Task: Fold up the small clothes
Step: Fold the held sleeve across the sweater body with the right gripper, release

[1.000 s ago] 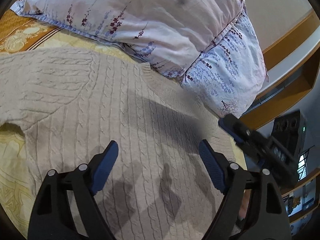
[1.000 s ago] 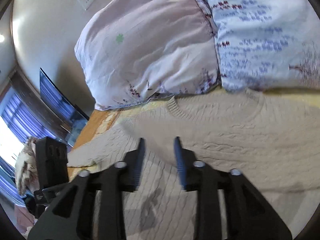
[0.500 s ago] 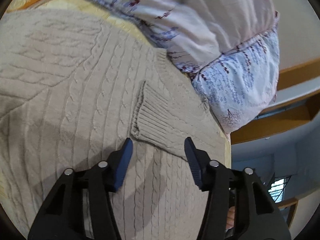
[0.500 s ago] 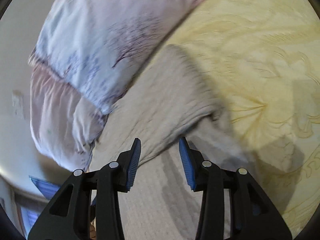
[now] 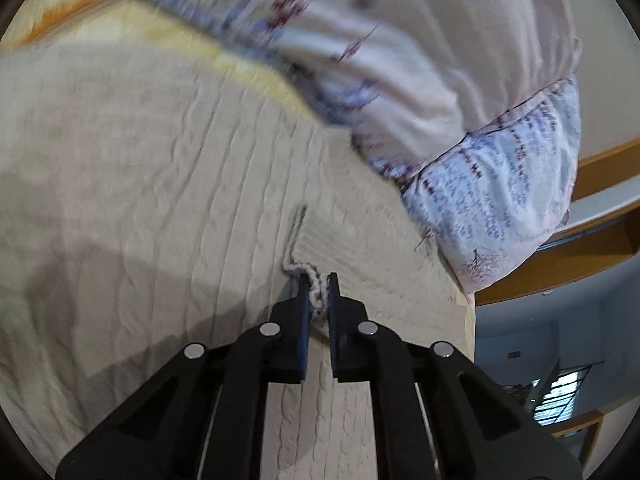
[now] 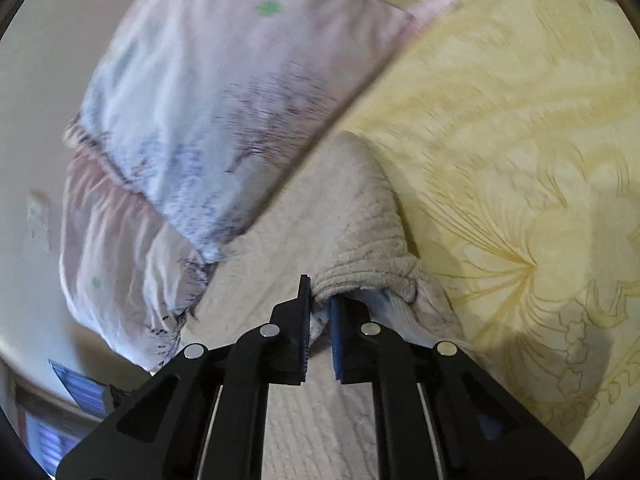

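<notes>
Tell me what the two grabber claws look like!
The left gripper and the right gripper look alike: black plastic arms shaped like a V, with triangle-shaped holes, round silver bolts at the joints, and flat blue ridged pads inside the fingers. No cables or markings show.

The sweater (image 5: pixel 168 184) is a soft beige knit with long rope-like lines. It lies spread flat and fills the left and middle of the left view. A ribbed sleeve end (image 5: pixel 316 292) is bunched up near the lower middle. In the right view, the sweater (image 6: pixel 304 216) runs from the middle down, with its ribbed cuff (image 6: pixel 368 272) lifted and folded over.
</notes>
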`<state>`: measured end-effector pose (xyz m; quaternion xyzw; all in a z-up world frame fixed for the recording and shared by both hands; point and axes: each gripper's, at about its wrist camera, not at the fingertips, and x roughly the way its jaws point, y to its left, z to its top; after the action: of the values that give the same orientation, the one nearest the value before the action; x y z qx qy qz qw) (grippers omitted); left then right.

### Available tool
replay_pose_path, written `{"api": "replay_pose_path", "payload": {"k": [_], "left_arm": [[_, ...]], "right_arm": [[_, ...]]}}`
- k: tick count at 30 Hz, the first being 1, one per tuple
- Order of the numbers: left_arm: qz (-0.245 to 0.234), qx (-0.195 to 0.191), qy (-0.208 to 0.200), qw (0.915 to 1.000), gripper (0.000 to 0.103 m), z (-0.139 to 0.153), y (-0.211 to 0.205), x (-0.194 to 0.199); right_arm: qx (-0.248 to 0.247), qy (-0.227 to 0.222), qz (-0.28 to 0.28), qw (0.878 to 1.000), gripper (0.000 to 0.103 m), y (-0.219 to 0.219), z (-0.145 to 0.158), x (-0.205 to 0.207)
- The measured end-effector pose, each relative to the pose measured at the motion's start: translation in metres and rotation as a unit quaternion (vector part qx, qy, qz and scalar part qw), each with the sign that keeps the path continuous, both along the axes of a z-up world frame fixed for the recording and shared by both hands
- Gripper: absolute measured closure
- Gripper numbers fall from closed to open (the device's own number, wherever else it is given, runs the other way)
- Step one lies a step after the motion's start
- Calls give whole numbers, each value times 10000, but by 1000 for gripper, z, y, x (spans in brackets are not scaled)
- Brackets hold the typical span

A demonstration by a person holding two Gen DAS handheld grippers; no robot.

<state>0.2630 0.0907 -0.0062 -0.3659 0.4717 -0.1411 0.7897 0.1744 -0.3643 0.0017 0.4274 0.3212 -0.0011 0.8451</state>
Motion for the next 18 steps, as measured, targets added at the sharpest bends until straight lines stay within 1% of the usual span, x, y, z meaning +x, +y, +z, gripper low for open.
{"api": "replay_pose_path", "payload": {"k": [2,3,5,6,7,9,10,12,14,15,16,18], "left_arm": [[29,252,-148,9996,96,8,5,-1],[59,433,-151,9989,96,8,8,-2],[75,617,-57,9981,96,3,12,-2],[73,687,51,9976,96,-2,12,-2],[80,665,55,9977,96,-4,13,-3],[51,797,2,9968,95,-2,11,-5],[29,855,2,9963,93,0,10,-7],[33,928,-58,9957,88,9,12,-14],[6,877,-244,9959,64,20,22,-30],[39,824,-343,9960,59,26,29,-38],[84,775,-437,9960,51,32,38,-48],[220,652,-663,9954,47,44,66,-76]], "right_arm": [[-174,-47,79,9998,94,6,5,-4],[-284,53,98,9995,94,10,5,-4],[-395,279,107,9988,94,15,-2,-2],[-442,405,95,9982,94,17,-6,-1],[-484,488,74,9976,94,18,-9,-1],[-570,643,50,9963,93,21,-14,-2],[-609,660,42,9959,91,23,-12,-4],[-721,716,50,9948,79,25,-7,-7],[-730,649,62,9952,52,26,-2,-15],[-739,619,40,9953,46,26,1,-18],[-769,596,13,9953,42,26,3,-21],[-805,509,70,9954,42,30,7,-27]]}}
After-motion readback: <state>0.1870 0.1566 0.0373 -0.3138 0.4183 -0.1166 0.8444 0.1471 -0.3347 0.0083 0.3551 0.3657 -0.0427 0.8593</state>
